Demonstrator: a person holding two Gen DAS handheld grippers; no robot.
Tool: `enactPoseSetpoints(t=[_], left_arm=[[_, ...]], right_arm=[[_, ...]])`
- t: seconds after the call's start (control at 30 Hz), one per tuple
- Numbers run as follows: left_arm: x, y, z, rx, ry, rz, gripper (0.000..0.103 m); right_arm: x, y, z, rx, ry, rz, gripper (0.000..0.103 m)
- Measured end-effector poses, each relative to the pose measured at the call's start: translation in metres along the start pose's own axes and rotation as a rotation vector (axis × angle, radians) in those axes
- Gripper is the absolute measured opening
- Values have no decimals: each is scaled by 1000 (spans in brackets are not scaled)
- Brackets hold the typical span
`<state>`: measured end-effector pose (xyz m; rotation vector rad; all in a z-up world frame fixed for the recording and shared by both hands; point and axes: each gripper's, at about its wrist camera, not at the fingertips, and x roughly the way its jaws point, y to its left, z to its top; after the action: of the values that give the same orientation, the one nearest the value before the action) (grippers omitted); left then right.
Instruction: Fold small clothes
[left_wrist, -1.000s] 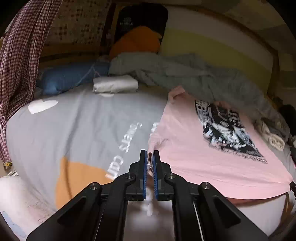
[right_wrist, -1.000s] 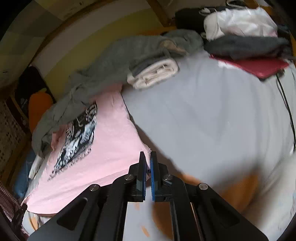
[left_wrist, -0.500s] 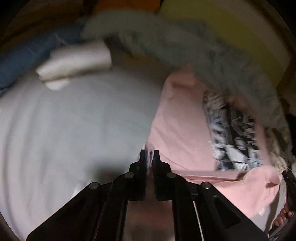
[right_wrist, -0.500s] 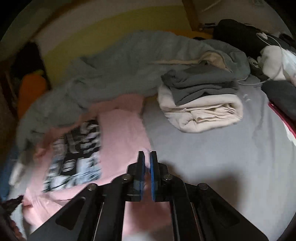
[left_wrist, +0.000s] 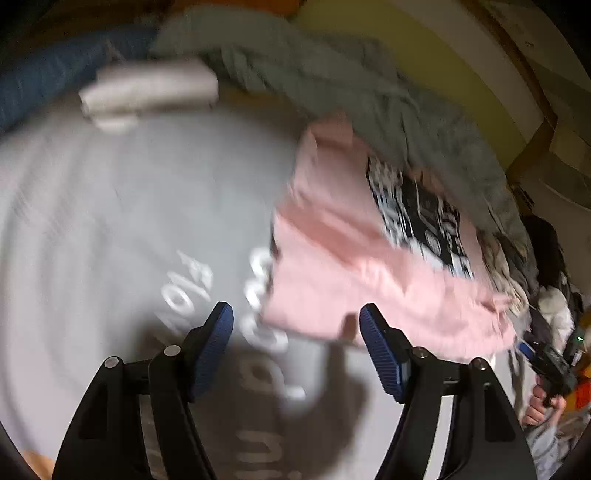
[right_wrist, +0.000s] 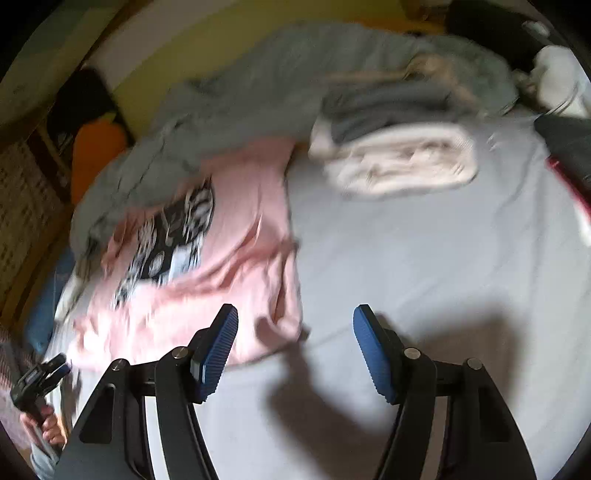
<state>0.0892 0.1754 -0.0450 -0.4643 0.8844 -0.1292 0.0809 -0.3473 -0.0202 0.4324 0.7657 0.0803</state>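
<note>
Pink T-shirt (left_wrist: 332, 280), soft, rumpled, folded double

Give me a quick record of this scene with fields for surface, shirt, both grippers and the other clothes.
surface: grey sheet on a bed
shirt: pink shirt, lower part folded up over its black print
left gripper: open, jaws just opened, shirt edge lies loose between them
right gripper: open, jaws just opened, shirt corner loose between them
other clothes: grey garment behind; folded cream stack to the right
</note>
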Motion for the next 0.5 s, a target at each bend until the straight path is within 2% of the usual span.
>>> enactPoseSetpoints(t=[0.03, 0.07, 0.1, 0.13, 0.17, 0.2, 0.27, 0.37, 0.43, 0.5], left_arm=[[4, -2, -3, 7, -7, 16, 57], [4, -8, -5, 28, -34, 46, 36], [6, -13, -6, 59, -57, 72, 19], [7, -17, -9, 88, -69, 100, 10], [6, -20, -10, 97, -68, 111, 7], [0, -22, -11, 91, -84, 109, 6], [-20, -23, -13, 103, -143, 127, 6], [-46, -21, -13, 89, -164, 143, 6], [-55, -18, -19, 88, -114, 162, 6], [-58, -17, -36, 102, -37, 173, 7]], right_arm=[[8, 2, -2, 3, 16, 12, 66], [15, 4, -2, 7, 25, 25, 63], [20, 7, -3, 4, 30, 30, 53], [22, 10, -2, -5, 28, 30, 41], [22, 15, -2, -23, 19, 28, 12], [18, 18, -2, -51, 9, 16, 7], [0, 21, -8, -89, -30, -15, 6], [-37, 21, -22, -109, -54, -32, 6], [-57, 21, -40, -134, -37, -57, 6], [-64, 16, -63, -136, 23, -112, 6]])
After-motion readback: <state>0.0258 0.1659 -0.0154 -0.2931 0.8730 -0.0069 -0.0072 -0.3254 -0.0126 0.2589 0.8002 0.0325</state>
